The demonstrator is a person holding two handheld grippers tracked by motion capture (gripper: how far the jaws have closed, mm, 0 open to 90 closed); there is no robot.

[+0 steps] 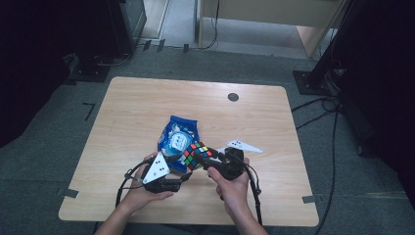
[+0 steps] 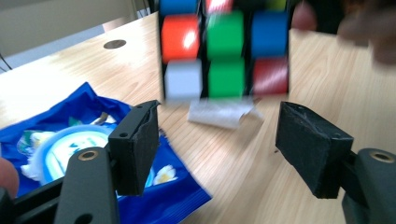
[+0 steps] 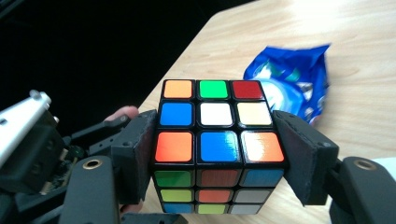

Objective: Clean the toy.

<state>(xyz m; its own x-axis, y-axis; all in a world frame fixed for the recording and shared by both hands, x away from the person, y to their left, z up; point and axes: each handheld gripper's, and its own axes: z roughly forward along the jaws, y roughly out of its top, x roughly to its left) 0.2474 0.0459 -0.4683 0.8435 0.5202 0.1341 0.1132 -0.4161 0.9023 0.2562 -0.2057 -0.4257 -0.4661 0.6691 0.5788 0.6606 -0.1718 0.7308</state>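
Black-framed, bright-stickered puzzle cube (image 3: 217, 140) clamped between the two jaws of the right gripper (image 3: 217, 154), pads pressed flat on opposite faces, at the centre of the right gripper view; held clear of the wooden tabletop (image 1: 137, 103), just below centre in the high view (image 1: 196, 155), with the blue snack bag (image 1: 177, 137) lying flat just above and to its left. Left gripper (image 2: 217, 140) spread wide and empty, jaws apart in the lower half of the left gripper view, cube (image 2: 224, 51) blurred at the top centre beyond their tips, not yet between them. White scrap of paper (image 2: 219, 113) on the tabletop under the cube, bag (image 2: 93, 154) at lower left. Judged step: a handover or a two-gripper hold in preparation, cube lifted and presented by the right, left lined up in front of it. Next move, as a judgement: bringing the open left jaws forward and up around free faces of the cube, square to the stickers and clear of the right pads, then closing firmly before any release or twist. Risk worth minding: a skewed bite slipping on the glossy stickers, or a layer turning under uneven pressure.
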